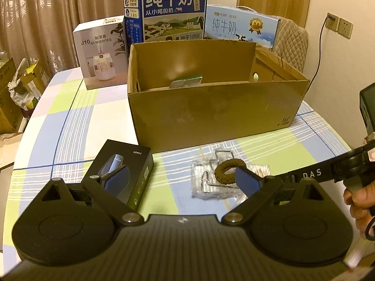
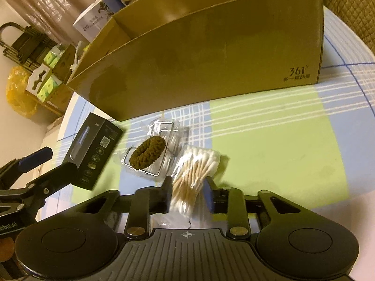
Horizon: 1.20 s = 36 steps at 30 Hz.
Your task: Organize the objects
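On the checked-cloth desk [image 2: 269, 140], right claw [image 2: 187, 195] clamped on crinkly clear bag of wooden cotton swabs [image 2: 196, 168]. Beside it, knitted brown ring [image 2: 147, 152] atop clear packet of wire hooks [image 2: 164, 126]; left claw [image 1: 181, 180] spread apart, empty.

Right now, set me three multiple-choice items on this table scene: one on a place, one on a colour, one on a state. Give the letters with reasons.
1. Where does the brown hair tie lie?
A. inside the cardboard box
B. on the clear packet of metal hooks
C. on the black carton

2. What colour is the black carton's neighbour, the big open cardboard box?
A. plain brown
B. white
C. red

3. What state is the right tool in?
A. wide open over bare cloth
B. shut on the bag of cotton swabs
C. shut on the hair tie

Answers:
1 B, the tie rests on the clear packet of metal hooks in front of the box.
2 A, its walls are bare brown card.
3 B, both pads press the bag of cotton swabs from either side.
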Tool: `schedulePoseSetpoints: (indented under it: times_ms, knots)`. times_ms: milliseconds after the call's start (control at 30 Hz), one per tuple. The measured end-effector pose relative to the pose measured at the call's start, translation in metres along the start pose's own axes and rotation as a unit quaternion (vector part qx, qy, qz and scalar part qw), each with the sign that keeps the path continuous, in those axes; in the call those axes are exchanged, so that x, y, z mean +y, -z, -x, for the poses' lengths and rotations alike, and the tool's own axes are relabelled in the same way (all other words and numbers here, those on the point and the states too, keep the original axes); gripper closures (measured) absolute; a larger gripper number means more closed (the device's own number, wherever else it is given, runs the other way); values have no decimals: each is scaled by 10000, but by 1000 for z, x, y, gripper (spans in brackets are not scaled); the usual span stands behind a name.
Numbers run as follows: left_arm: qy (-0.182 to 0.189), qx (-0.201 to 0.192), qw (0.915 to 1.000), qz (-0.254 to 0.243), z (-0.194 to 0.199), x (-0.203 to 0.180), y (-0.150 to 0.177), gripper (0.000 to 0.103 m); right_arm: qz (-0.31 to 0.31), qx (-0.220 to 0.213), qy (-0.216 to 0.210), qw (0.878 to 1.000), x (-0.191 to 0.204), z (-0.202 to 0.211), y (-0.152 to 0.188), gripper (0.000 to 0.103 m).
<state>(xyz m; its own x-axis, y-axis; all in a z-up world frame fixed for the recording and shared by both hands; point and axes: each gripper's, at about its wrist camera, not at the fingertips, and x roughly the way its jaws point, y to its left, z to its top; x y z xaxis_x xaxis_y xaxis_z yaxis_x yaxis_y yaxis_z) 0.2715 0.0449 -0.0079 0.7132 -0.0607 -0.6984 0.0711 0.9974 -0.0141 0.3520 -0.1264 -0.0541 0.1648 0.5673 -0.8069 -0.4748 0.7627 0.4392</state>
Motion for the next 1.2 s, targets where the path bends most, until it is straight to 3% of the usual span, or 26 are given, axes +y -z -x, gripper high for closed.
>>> schedulePoseSetpoints:
  times_ms: [33,100,333,500,600,767,800,867,933,1000,1200]
  knots:
    - [-2,9,10000,-2,-1,0,0,9,19,34,26,10000,1,-1,0,96]
    - [-2,31,10000,-14,-2,0,0,9,84,60,132,9999,2,-2,1,103]
    - [137,113,9997,-154,-7,-6,2,15,200,-162,267,9993,4,16,2,103]
    - [398,193,9981,-438,-14,-20,5,24,364,-273,634,9970,-1,26,2,103]
    - [575,224,9958,-681,-22,-33,7,33,267,-170,588,9978,-8,23,1,103]
    - [761,245,9902,-1147,-38,-52,7,62,56,-136,531,9985,-15,23,-1,103]
    - [758,228,9894,-1217,-41,-55,7,63,17,-147,587,9982,-17,23,-2,103]
    - [783,201,9878,-1330,-46,-59,7,70,-51,-198,665,9976,-19,25,-4,96]
    - [829,205,9866,-1394,-51,-61,7,78,-90,-235,703,9972,-21,26,-5,74]
    - [855,245,9858,-1427,-56,-62,7,83,-119,-275,708,9970,-23,27,-6,64]
    - [854,298,9844,-1511,-64,-65,9,84,-206,-307,625,9974,-26,28,-8,58]
